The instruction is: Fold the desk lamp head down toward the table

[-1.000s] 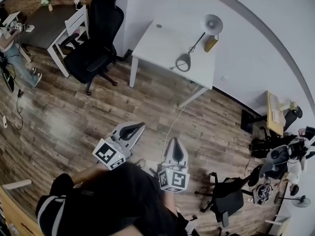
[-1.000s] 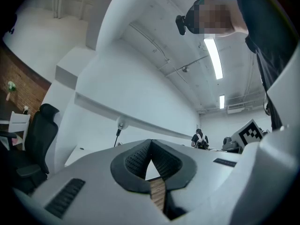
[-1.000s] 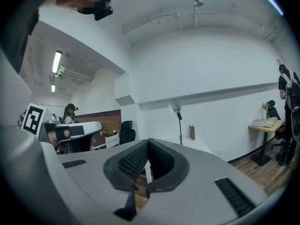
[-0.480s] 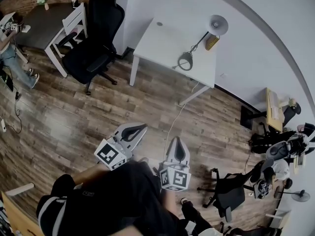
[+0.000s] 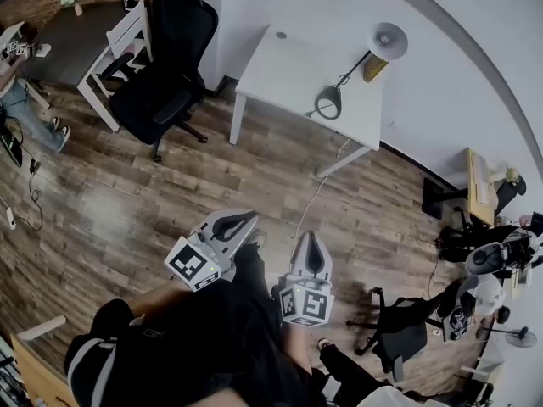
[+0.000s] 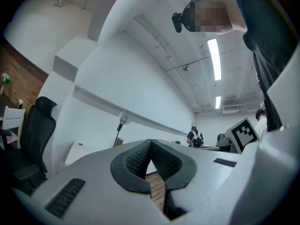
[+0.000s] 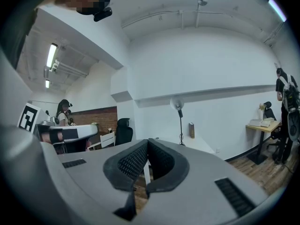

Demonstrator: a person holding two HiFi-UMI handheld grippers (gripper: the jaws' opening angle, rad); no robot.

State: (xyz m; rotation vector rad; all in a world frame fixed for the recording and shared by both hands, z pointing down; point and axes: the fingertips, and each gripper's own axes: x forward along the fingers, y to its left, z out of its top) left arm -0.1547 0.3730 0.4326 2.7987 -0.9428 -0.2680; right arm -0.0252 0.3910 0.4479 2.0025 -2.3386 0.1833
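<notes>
The desk lamp stands on the white table (image 5: 284,66) across the room, with its round base (image 5: 328,103) near the table's front edge. Its thin arm rises to the white head (image 5: 388,39) by the wall. The lamp head (image 6: 123,120) shows small and upright in the left gripper view, and the lamp (image 7: 177,105) also stands upright in the right gripper view. My left gripper (image 5: 240,221) and right gripper (image 5: 310,244) hang over the wooden floor, far short of the table. Both point toward it, shut and empty.
A black office chair (image 5: 170,53) stands left of the table, with a white chair (image 5: 127,34) and a dark table (image 5: 75,32) beyond it. A small brown box (image 5: 372,68) sits by the lamp. A cable (image 5: 312,197) runs down to the floor. Another chair (image 5: 394,333) is at lower right.
Both grippers have moved forward toward the white table and stayed shut. A leg has stepped forward between them.
</notes>
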